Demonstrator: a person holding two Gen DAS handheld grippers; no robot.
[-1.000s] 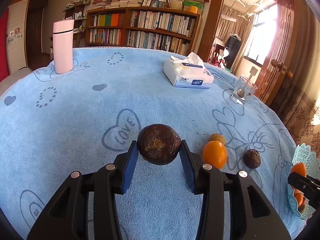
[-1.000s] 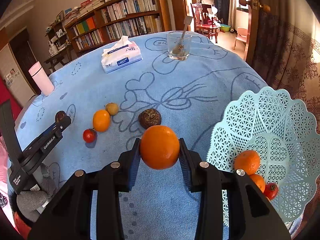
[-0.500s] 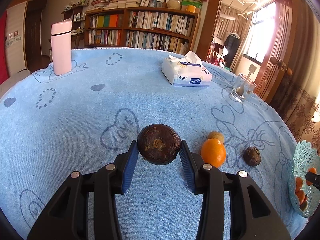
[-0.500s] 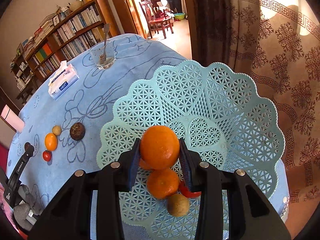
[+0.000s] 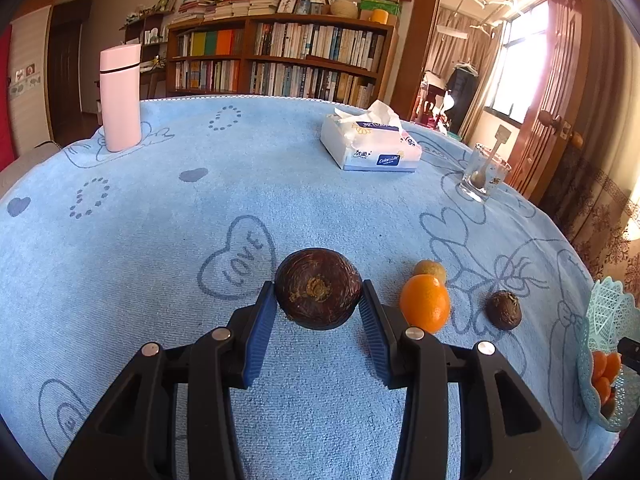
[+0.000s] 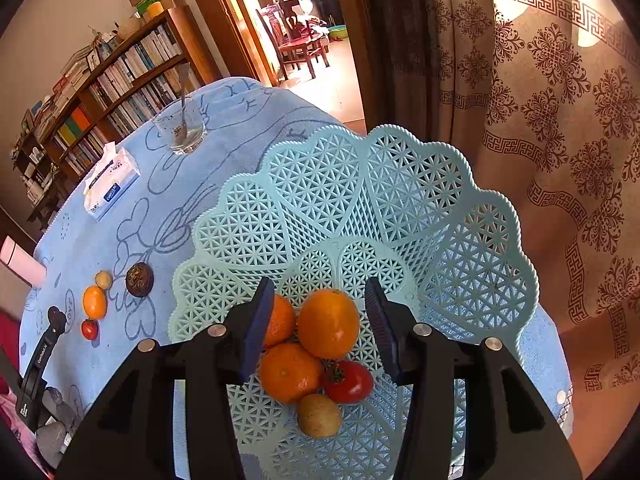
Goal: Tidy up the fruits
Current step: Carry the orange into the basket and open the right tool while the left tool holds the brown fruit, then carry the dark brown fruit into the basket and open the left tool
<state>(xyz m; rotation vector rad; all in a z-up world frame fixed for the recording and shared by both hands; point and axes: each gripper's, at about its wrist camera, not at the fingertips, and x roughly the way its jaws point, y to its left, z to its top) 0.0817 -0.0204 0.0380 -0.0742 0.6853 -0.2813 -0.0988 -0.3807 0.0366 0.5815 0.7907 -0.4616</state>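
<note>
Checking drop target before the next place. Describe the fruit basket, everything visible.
The basket is pale turquoise, plastic-looking lattice with a scalloped, petal-shaped rim flaring upward. It sits upright on the blue tablecloth near the table's edge by the curtain. Inside lie three oranges, a red tomato and a small brownish fruit, bunched together at the bottom. The right gripper hangs open over them, its pads either side of the top orange.
</note>
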